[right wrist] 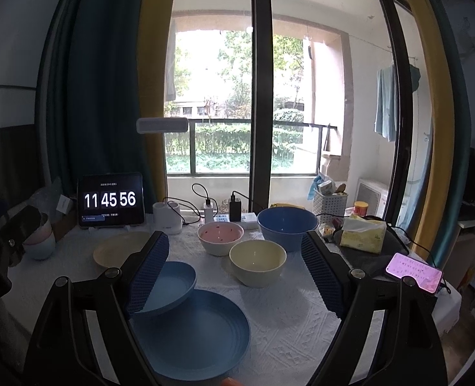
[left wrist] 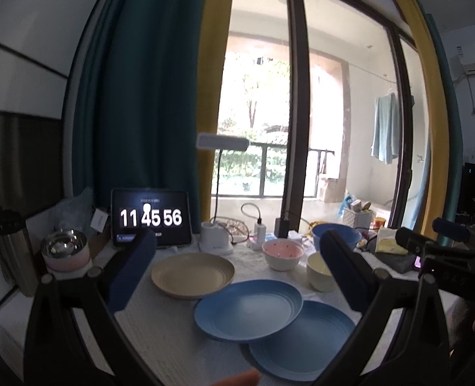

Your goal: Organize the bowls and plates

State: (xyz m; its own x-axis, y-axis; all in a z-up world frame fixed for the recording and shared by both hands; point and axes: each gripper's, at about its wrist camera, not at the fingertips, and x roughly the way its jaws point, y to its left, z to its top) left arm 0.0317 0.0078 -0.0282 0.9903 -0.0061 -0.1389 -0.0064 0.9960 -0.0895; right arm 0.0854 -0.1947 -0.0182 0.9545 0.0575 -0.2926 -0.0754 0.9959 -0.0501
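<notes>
On the white table cloth lie two blue plates: one overlaps the rim of the other. A beige plate lies further left. A pink-lined bowl, a cream bowl and a big blue bowl stand behind. My left gripper hangs open above the plates, holding nothing. My right gripper is open too, its left finger in front of the upper blue plate.
A tablet clock, a white lamp base, chargers on a power strip, a tissue pack and a lit phone ring the table. A steel-lined bowl and a flask stand at left.
</notes>
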